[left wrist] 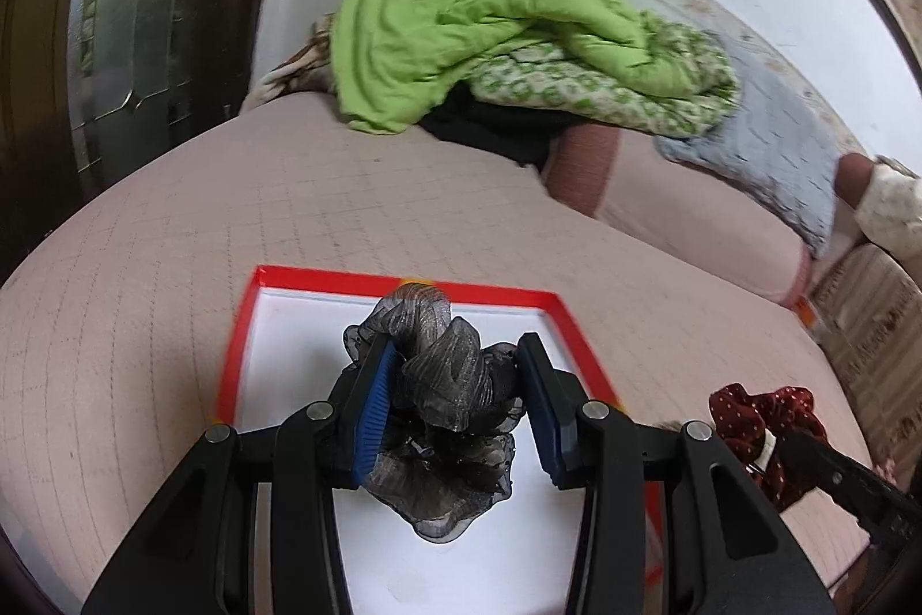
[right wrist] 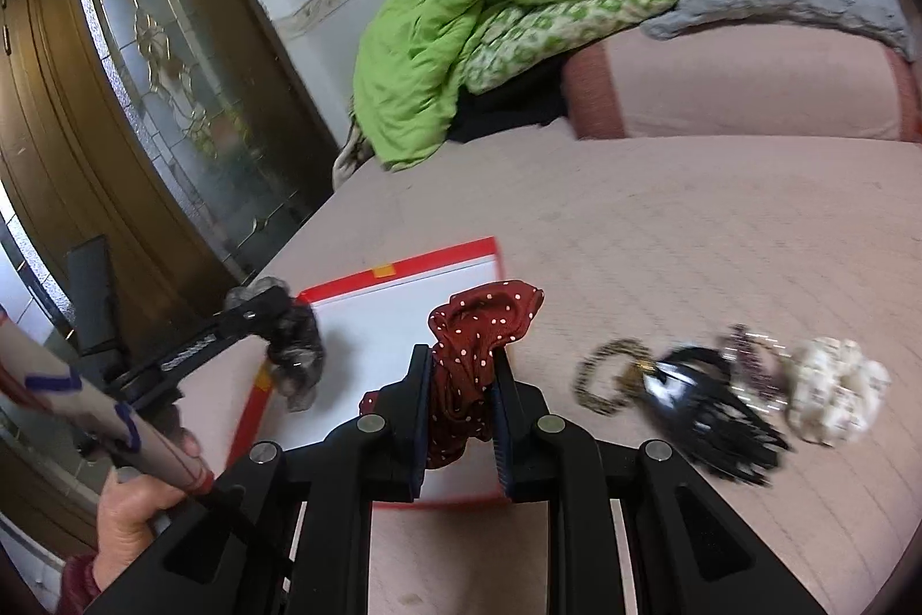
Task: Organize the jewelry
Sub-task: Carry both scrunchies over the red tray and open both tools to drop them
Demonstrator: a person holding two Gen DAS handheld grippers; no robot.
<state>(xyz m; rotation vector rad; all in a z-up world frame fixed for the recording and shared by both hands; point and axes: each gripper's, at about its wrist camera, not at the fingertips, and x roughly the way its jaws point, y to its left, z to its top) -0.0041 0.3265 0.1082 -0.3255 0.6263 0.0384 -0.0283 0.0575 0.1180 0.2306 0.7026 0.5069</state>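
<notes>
Over the red-rimmed tray (left wrist: 262, 327), the left claw (left wrist: 455, 384) grips a grey scrunchie (left wrist: 444, 378), the right claw (right wrist: 464, 378) a dotted red scrunchie (right wrist: 478, 327).

Beyond both sets of fingers the bed (left wrist: 173, 223) lies clear up to the green quilt (left wrist: 478, 21); right of the right fingers, a black claw clip (right wrist: 714, 413) and a white scrunchie (right wrist: 835, 396) obstruct.

Each tool is matte black plastic: the left tool (left wrist: 455, 402) and right tool (right wrist: 464, 413) have angular linkage arms pinned with round silver screws, and ribbed blue pads (left wrist: 374, 413). The person's hand (right wrist: 129, 523) emerges from a dark red sleeve (right wrist: 78, 586)
</notes>
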